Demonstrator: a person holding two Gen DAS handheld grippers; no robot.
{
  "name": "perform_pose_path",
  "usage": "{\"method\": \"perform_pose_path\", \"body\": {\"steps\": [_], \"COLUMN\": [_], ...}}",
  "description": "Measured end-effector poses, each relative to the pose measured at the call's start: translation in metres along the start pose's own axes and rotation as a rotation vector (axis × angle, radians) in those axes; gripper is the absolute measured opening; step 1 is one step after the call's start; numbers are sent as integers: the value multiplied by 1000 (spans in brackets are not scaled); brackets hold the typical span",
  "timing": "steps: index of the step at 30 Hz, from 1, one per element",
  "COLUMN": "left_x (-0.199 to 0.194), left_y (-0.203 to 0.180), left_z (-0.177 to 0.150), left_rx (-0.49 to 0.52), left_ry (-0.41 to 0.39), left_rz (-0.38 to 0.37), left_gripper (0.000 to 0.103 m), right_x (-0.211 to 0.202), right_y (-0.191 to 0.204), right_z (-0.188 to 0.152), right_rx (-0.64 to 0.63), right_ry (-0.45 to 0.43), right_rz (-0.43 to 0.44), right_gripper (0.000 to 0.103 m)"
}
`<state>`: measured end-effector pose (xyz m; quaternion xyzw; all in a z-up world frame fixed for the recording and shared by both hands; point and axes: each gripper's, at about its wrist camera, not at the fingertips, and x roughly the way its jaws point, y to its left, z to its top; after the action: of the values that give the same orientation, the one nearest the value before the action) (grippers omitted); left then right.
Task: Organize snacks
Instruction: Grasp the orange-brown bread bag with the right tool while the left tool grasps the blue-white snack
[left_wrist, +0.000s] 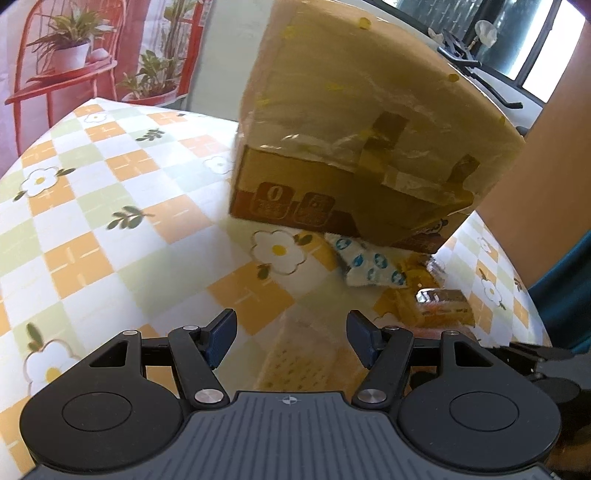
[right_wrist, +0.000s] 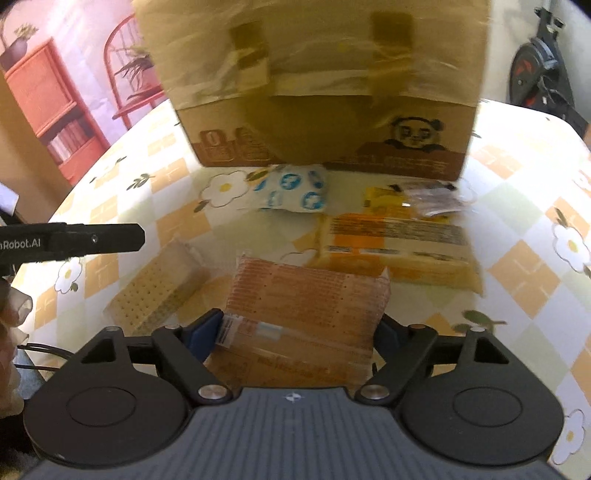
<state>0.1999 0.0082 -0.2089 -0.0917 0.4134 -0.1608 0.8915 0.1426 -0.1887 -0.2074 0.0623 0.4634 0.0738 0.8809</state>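
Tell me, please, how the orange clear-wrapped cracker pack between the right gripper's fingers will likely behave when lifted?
The orange clear-wrapped cracker pack probably lifts stiffly, since its stacked block shape looks rigid. The glossy film may be slippery under the right gripper. The crackers inside are likely brittle, so a hard squeeze could crack them.

Warm yellowish daylight is filling both pictures. The cardboard box (right_wrist: 317, 85) ahead of the claw is looking blurry and is casting a soft shadow. Shiny tape is glaring. Edges are bending round and going dark.
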Motion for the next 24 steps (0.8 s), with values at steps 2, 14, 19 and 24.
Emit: {"method": "perform_pose_path", "body": {"steps": [2,14,19,24], "left_x": [7,76,99,119], "left_y": [-7,-57,-66,-77], "left_z": [6,36,44,46], "left_rx": [10,51,34,41], "left_ry": [7,66,91,108], "left_rz": [-7,-1,12,45], "left_gripper": [68,68,68,68], "right_x": [-4,-10,-10,-10], "right_y": [-10,-32,-35,-36], "right_z": [-3,-8,-9,-9], "right_rx": [11,-7,-6,-1], "right_ry": [-7,-37,-50,-62], "right_rz": [-9,-21,-3,14], "right_gripper": [84,84,84,84]}}
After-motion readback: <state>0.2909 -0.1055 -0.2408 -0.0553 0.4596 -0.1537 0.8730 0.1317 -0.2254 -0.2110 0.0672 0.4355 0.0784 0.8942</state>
